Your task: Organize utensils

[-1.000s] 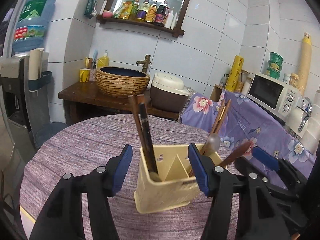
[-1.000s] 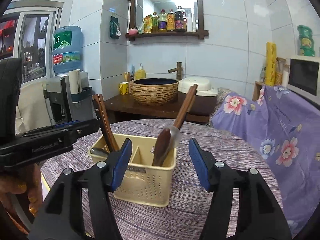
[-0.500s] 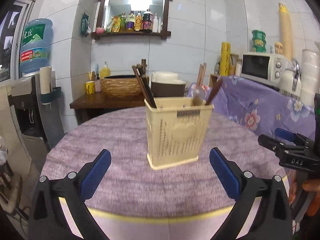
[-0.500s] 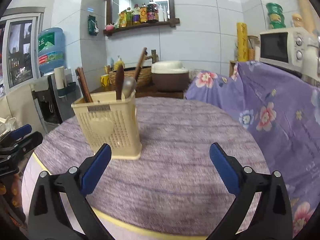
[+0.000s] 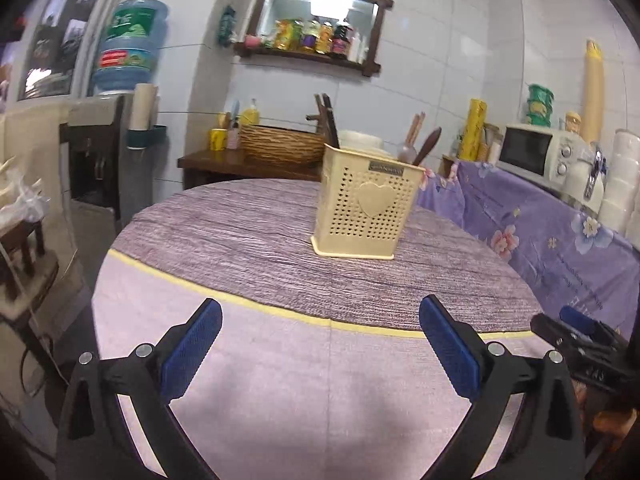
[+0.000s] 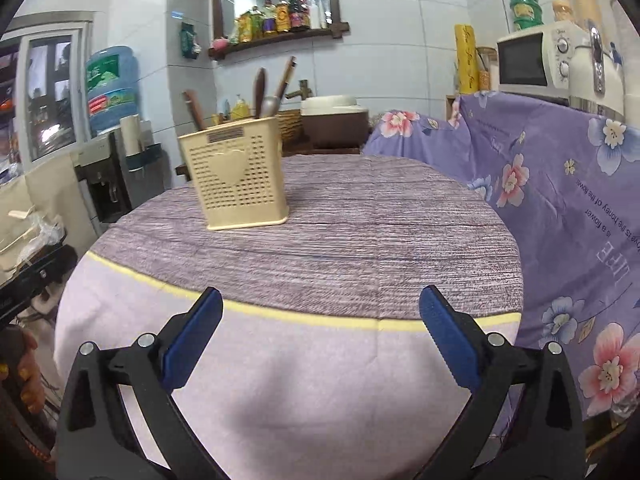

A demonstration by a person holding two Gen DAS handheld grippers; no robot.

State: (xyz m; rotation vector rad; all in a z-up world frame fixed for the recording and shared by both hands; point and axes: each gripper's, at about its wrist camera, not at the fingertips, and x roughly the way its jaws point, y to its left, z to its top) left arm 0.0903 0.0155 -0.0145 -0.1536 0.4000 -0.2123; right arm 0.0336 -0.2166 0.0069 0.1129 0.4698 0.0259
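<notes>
A cream perforated utensil holder [image 5: 366,213] with a heart on its front stands upright on the round purple-clothed table [image 5: 256,232]; it also shows in the right wrist view [image 6: 236,178]. Dark chopsticks [image 5: 330,124], wooden spoons [image 5: 426,148] and a metal spoon [image 6: 271,105] stick out of its top. My left gripper [image 5: 320,320] is open and empty, well back from the holder near the table's front edge. My right gripper [image 6: 320,308] is open and empty, also back at the front edge. The right gripper shows at the left view's right edge [image 5: 576,332].
A purple floral cloth [image 6: 560,184] covers furniture right of the table, with a microwave [image 5: 536,152] on it. A water dispenser [image 5: 120,128] stands at the left. A wooden stand with a woven basin [image 5: 280,146] is behind the table.
Both grippers have pulled back from the holder toward the table's front edge and opened wider. The holder stays on the table with the utensils in it.
</notes>
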